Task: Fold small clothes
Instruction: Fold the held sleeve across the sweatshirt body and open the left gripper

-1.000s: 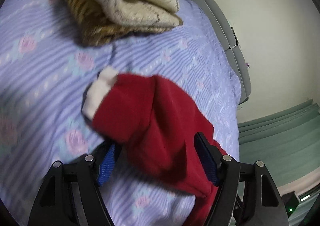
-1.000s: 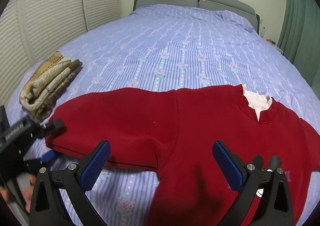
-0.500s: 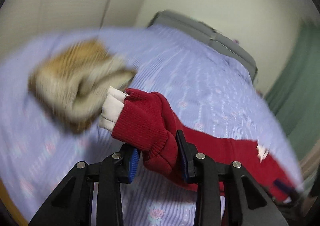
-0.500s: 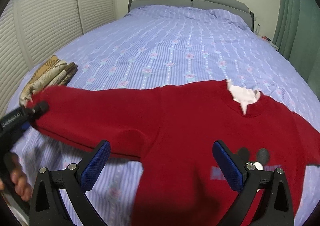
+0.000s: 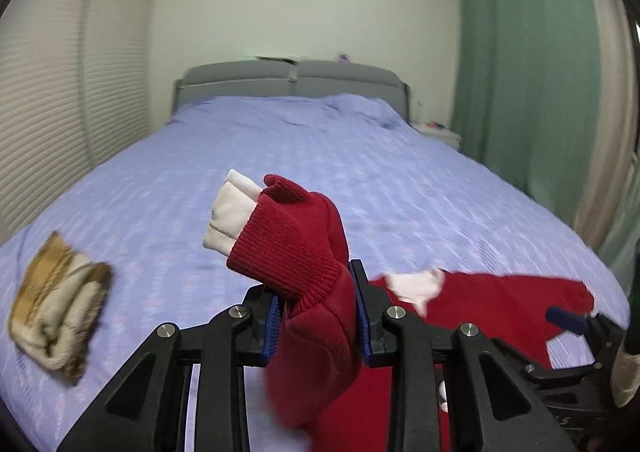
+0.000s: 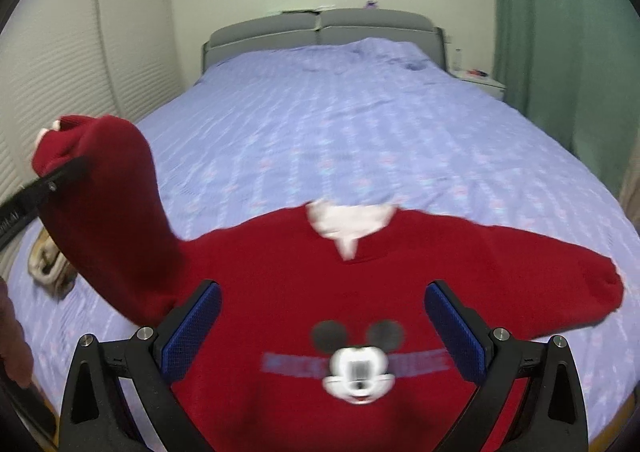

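Between the left gripper's just-closing blue pads, the red knit sweater's ribbed sleeve cuff is being pinched. Under the right gripper, gaping wide and gripping nothing, the sweater's body is lying on the lilac striped bedspread.

Dim, even indoor light; motion blur throughout, fisheye-warped, dark-vignetted edges.

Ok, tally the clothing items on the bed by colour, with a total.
Red: 1, the sweater with a cartoon mouse print, one sleeve clamped in the left gripper
Tan and cream: 1, the folded knit
Total: 2
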Tool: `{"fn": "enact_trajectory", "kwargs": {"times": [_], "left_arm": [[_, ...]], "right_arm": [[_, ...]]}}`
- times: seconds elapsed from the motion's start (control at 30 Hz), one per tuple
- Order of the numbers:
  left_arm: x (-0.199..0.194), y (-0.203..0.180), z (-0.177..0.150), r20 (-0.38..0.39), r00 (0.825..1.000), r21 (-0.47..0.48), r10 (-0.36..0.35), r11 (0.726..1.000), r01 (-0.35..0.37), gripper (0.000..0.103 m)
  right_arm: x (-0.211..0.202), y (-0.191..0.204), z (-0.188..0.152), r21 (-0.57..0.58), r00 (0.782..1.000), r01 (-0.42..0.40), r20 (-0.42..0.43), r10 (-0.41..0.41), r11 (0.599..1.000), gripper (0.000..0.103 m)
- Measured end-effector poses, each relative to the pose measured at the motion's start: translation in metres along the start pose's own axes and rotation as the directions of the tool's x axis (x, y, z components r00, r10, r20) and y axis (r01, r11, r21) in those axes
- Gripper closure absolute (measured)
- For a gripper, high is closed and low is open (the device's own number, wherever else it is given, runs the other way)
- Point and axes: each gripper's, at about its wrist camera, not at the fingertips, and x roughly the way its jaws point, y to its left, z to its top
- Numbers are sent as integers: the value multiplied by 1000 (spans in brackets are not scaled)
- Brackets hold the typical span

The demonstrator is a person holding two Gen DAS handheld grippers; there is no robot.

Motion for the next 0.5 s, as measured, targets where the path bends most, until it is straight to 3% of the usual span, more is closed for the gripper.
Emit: {"fn": "enact_trajectory", "kwargs": {"times": [0.2,0.43,0.47,0.5], "left_arm": [[58,-88,-25,-145,989,113,-32,992,49,73],[102,-137,-72,-265,964,230,24,972,39,73],[102,-141,-75,-273,962,239,7,969,60,69],[102,-145,-77,-279,960,246,-6,966,77,59]], "right_arm": [[-6,-65,-8,81,997,72,8,-73,994,1],[-4,-130,-36,157,986,163,-49,-158,974,1],[-4,-136,-40,168,985,172,-57,-164,971,1],[-4,-143,-45,182,983,180,-67,-170,967,1]]}}
